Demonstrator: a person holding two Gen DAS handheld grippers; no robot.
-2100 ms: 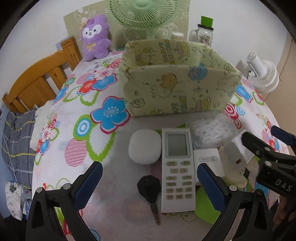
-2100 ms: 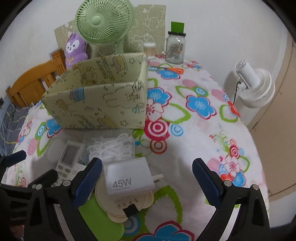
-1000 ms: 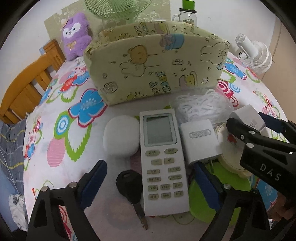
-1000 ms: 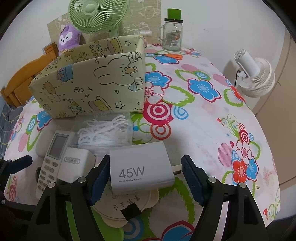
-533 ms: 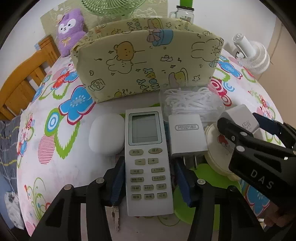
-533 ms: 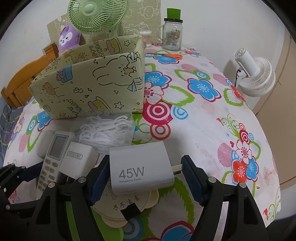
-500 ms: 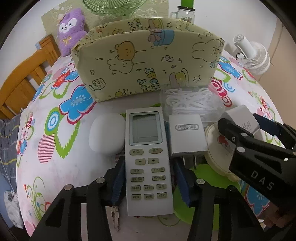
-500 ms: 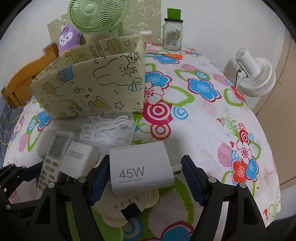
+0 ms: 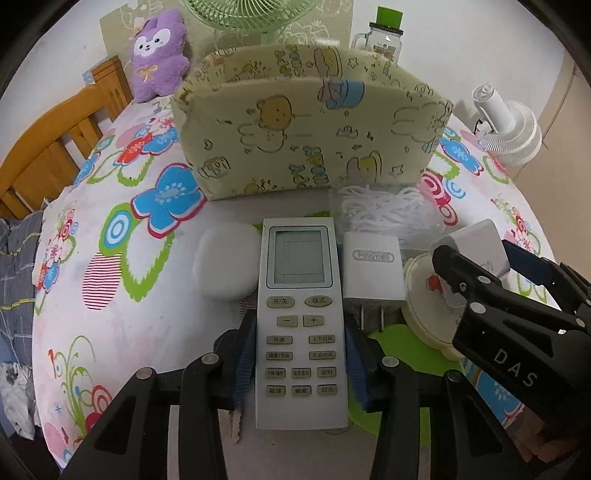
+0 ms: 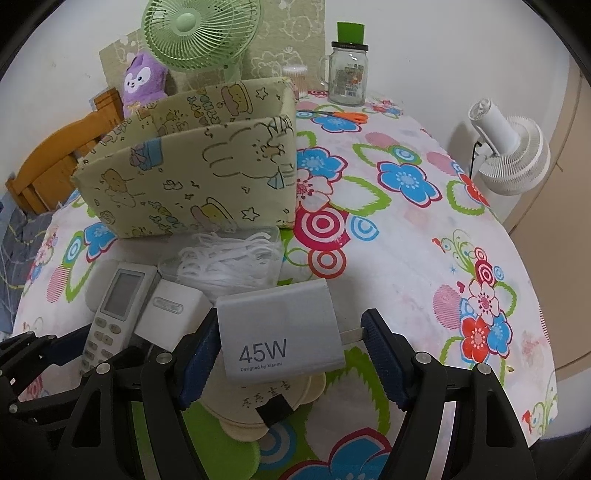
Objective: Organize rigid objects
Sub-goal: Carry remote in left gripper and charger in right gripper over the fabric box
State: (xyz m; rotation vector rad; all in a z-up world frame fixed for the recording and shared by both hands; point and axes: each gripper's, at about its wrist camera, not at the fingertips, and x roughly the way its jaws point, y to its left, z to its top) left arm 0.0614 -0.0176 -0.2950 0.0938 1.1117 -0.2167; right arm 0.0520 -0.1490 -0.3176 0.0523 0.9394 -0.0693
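Note:
My left gripper (image 9: 297, 373) is shut on the white remote control (image 9: 300, 317), its blue pads pressing both long sides of the lower half. The remote also shows in the right wrist view (image 10: 118, 302). My right gripper (image 10: 288, 358) is shut on the grey 45W charger (image 10: 280, 328), its prongs pointing right. That charger shows in the left wrist view (image 9: 480, 247). A white plug adapter (image 9: 373, 273) lies right of the remote, a white round case (image 9: 225, 266) left of it. The yellow cartoon storage box (image 9: 310, 136) stands behind them.
A clear box of white floss picks (image 10: 229, 266) sits in front of the storage box. A cream round item (image 10: 258, 406) lies under the charger. A green fan (image 10: 199, 33), purple plush (image 10: 144, 81), glass jar (image 10: 347, 74) and orange scissors (image 10: 343, 116) stand behind. A white fan (image 10: 513, 155) stands right of the table.
My left gripper has closed fully onto the remote and the view has risen a little. My right gripper keeps its hold on the 45W charger, lifted slightly.

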